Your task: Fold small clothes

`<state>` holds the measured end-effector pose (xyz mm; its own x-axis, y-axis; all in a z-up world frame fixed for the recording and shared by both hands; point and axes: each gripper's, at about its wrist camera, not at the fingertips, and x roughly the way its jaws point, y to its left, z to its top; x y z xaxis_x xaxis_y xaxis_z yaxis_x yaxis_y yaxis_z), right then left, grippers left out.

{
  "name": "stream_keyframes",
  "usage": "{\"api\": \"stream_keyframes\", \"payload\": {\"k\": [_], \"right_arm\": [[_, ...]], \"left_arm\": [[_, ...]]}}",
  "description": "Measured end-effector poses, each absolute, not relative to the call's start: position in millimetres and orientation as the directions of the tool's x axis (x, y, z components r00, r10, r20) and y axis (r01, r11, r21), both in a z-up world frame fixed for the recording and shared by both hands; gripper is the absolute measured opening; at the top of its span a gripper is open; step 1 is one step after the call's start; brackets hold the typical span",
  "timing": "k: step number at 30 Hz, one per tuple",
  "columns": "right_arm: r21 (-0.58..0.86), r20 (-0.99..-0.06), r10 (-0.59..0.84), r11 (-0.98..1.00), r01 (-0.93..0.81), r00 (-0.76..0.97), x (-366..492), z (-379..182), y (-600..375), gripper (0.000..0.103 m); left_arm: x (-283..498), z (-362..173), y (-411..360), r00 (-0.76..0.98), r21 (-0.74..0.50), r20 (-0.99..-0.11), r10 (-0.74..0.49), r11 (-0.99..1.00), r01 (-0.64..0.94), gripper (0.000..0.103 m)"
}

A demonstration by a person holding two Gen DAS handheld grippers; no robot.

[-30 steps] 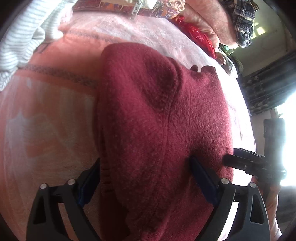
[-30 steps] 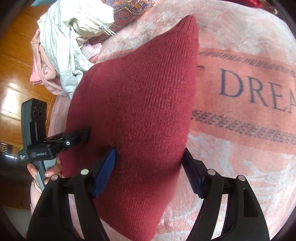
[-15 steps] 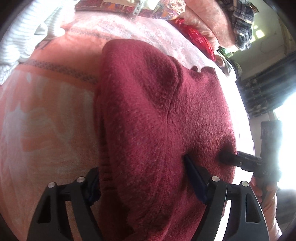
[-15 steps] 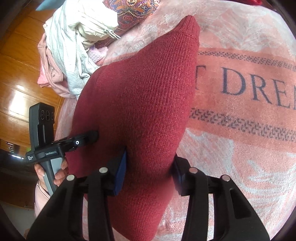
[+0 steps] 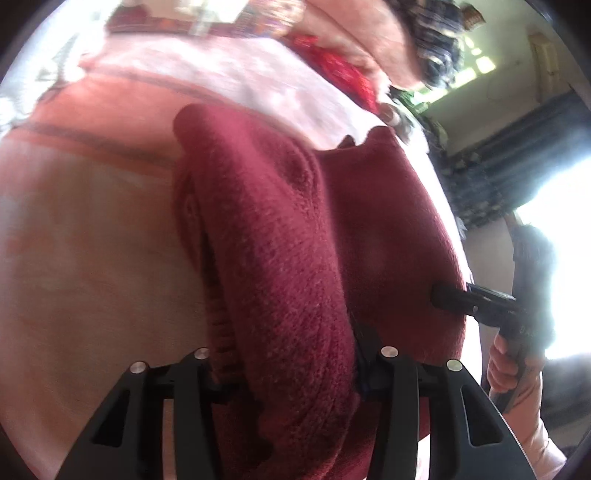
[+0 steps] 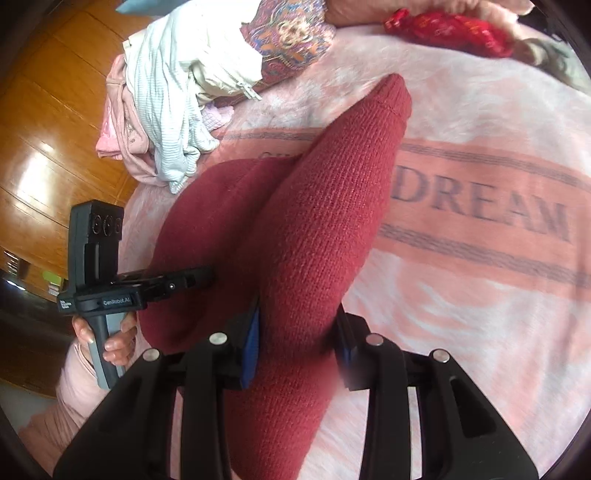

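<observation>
Left gripper [image 5: 291, 363]: mine, its two black fingers clamped narrowly on a thick fold of the dark red knit sweater [image 5: 295, 258], which bulges up between them.
Right gripper [image 6: 295, 341]: mine too, closed tight on another bunched ridge of the same sweater [image 6: 314, 240]; blue pads [image 6: 251, 350] press into the knit from both sides.
Sweater: lifted at both gripped ends, its far tip resting on the pink blanket [image 6: 480, 314] toward the blanket's far edge, the rest rising from the middle of the blanket.
Blanket: pink and white, printed with the word DREAM across a darker pink band, just right of the sweater in the right wrist view.
Clothes pile [image 6: 177, 103]: white, striped and pale pink garments heaped at the blanket's far left corner, well apart from the sweater.
Red cloth [image 6: 450, 29]: crumpled at the blanket's far right edge.
Left wrist view: blurred.
</observation>
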<state>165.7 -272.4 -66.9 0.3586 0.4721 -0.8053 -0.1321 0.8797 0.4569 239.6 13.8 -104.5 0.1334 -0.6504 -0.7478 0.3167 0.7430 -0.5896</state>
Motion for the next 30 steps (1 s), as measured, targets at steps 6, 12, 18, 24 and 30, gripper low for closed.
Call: {"api": "stream_keyframes", "payload": {"k": [6,12,18,24,30], "right_arm": [[0.455,-0.813,0.452,0.887,-0.082,0.368,111.9,-66.6,-329.4,0.033],[0.469,-0.832,0.448,0.883,-0.017,0.326,104.9,-118.4,-359.4,0.036],[0.510,-0.809,0.480,0.860,-0.003,0.339,93.9,-118.5,-368.9,0.050],[0.513,-0.826,0.484,0.858,0.027,0.289,50.0,-119.4,-358.5,0.066],[0.509,-0.839,0.488,0.860,0.031,0.240,19.1,-139.4,-343.8,0.050]], "left_arm": [[200.7,-93.9,-55.0,0.103,-0.573,-0.742,-0.662,0.706,0.417,0.047],[174.4,-118.4,-95.7,0.183,-0.463,-0.787,-0.589,0.761,0.454,0.059],[183.0,-131.6,-80.5,0.152,-0.542,-0.768,-0.622,0.758,0.365,0.075],[145.8,-109.8,-46.8,0.282,-0.466,-0.780,-0.559,0.819,0.335,0.081],[104.6,-107.1,-38.3,0.388,-0.340,-0.799,-0.460,0.877,0.339,0.084]]}}
